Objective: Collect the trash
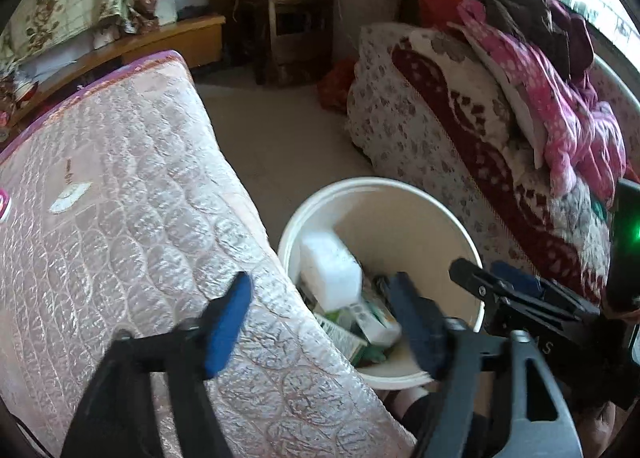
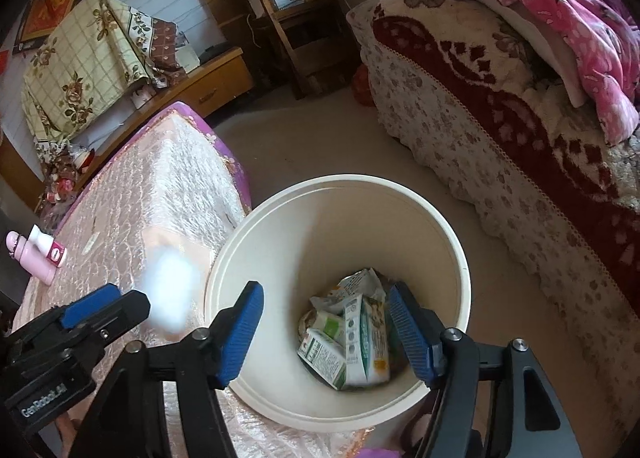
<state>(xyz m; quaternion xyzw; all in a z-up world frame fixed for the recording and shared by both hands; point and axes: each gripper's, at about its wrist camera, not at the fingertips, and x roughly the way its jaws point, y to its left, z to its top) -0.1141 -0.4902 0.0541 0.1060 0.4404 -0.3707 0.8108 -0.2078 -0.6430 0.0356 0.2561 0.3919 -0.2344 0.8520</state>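
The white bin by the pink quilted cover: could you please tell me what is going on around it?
A person is collecting trash with two grippers. The left hand-held gripper is open over the white bin, and a blurred white piece just beyond its fingers looks as if it is dropping in. The right hand-held gripper is open and empty above the bin. Several green and white cartons already lie at the bottom.
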